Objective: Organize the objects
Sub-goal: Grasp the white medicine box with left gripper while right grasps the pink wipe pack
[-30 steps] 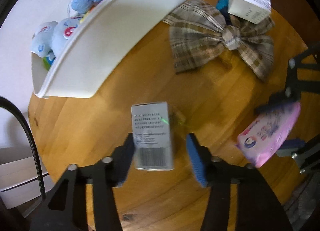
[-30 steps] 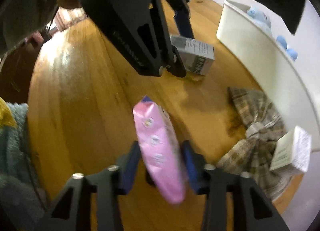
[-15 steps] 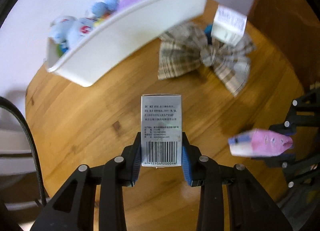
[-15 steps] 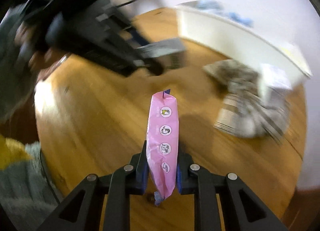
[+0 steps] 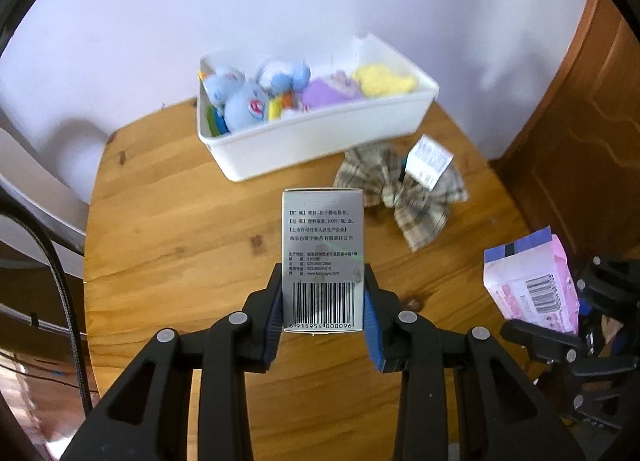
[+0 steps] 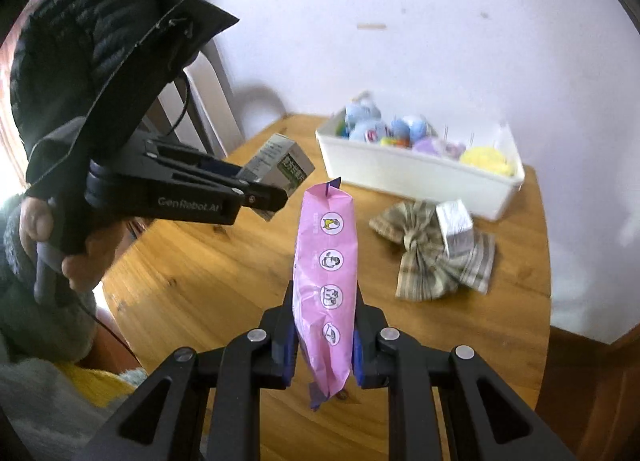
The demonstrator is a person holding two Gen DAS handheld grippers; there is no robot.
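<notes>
Grey carton (image 5: 322,257) clamped in left tongs (image 5: 323,313); pink packet (image 6: 325,285) seemingly pinched in right tongs (image 6: 322,335).

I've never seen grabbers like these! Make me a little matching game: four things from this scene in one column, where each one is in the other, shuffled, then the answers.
Things:
1. grey box with barcode
2. pink packet
3. soft toys
4. small white box

Places:
A. inside the white bin
B. resting on the plaid bow
C. clamped in the left gripper
D. clamped in the right gripper

Pairs: 1-C, 2-D, 3-A, 4-B
</notes>
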